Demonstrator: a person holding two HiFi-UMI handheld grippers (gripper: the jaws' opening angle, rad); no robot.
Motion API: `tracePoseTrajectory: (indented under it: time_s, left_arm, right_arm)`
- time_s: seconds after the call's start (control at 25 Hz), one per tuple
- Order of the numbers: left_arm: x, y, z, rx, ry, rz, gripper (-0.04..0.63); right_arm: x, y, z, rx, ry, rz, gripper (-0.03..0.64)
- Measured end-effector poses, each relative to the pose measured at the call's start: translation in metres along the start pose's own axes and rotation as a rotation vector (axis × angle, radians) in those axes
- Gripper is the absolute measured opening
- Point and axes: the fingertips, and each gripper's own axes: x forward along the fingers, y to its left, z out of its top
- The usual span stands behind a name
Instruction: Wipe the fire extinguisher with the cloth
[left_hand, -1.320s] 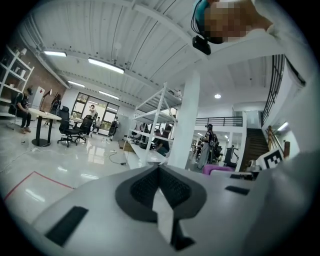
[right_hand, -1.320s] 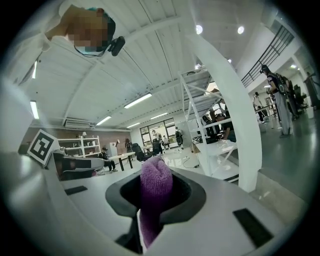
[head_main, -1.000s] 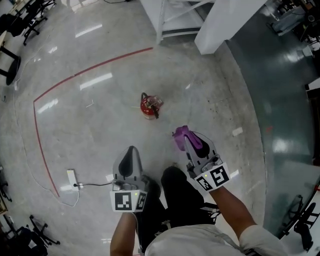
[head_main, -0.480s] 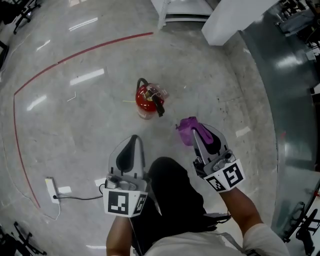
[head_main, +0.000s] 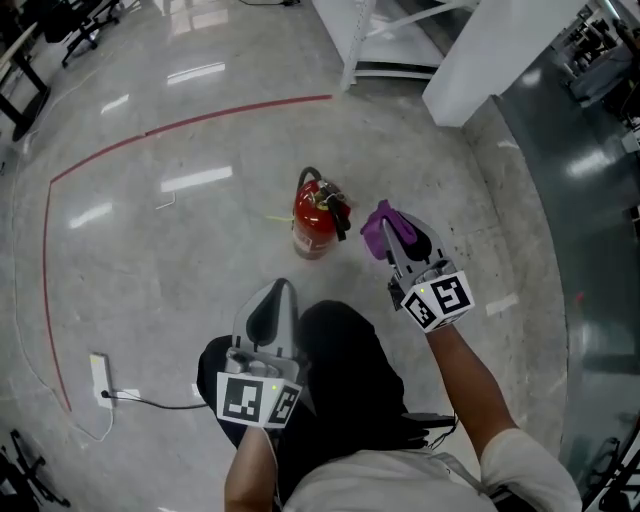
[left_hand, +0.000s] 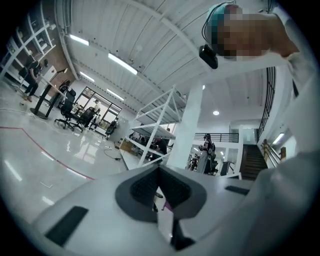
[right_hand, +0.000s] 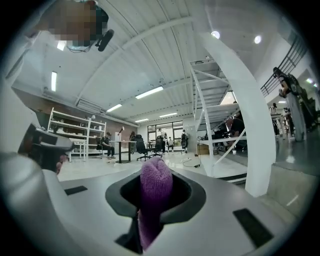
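Nearby, red extinguisher (head_main: 313, 222) stands upright; right tool (head_main: 391, 226) clamps purple cloth (head_main: 373, 230), left tool (head_main: 281, 291) closed

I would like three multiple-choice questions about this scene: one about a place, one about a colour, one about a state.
1. Where is the red cylindrical fire extinguisher?
A) upright on the grey polished floor
B) on a white shelf
C) on a black chair

2. What colour is the knitted cloth?
A) yellow
B) purple
C) green

3. How is the right gripper?
A) open and empty
B) shut on the extinguisher
C) shut on the cloth

Answers: 1 A, it stands on bare floor in the head view; 2 B, two views show it purple; 3 C, its jaws pinch the cloth.
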Motion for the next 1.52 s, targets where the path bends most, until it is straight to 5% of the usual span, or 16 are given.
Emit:
tracePoseTrajectory:
  time_s: [0.24,0.52,0.96,1.24,1.52]
  left_arm:
    - [-0.009,-0.016,0.009,0.057,-0.027,-0.036,0.005]
    - [-0.027,-0.015,0.007,0.038,-0.033,-0.021,0.005]
    - [-0.026,-0.018,-0.002,0.034,-0.018,-0.044,0.005]
    - [-0.019,-0.016,-0.006,0.03,-0.001,-0.041,0.005]
    - [-0.013,-0.014,-0.001,0.023,-0.007,-0.035,0.005]
  right_arm:
    - [0.068,-0.007,0.012,-0.083,-0.002,0.046,0.067]
    - [0.127,0.013,-0.013,-0.12,0.18,0.189,0.067]
    - [0.115,0.049,-0.048,-0.109,0.392,0.43,0.067]
    - [0.093,0.06,-0.048,-0.16,0.398,0.472,0.067]
    - [0.069,0.07,-0.04,-0.221,0.286,0.459,0.067]
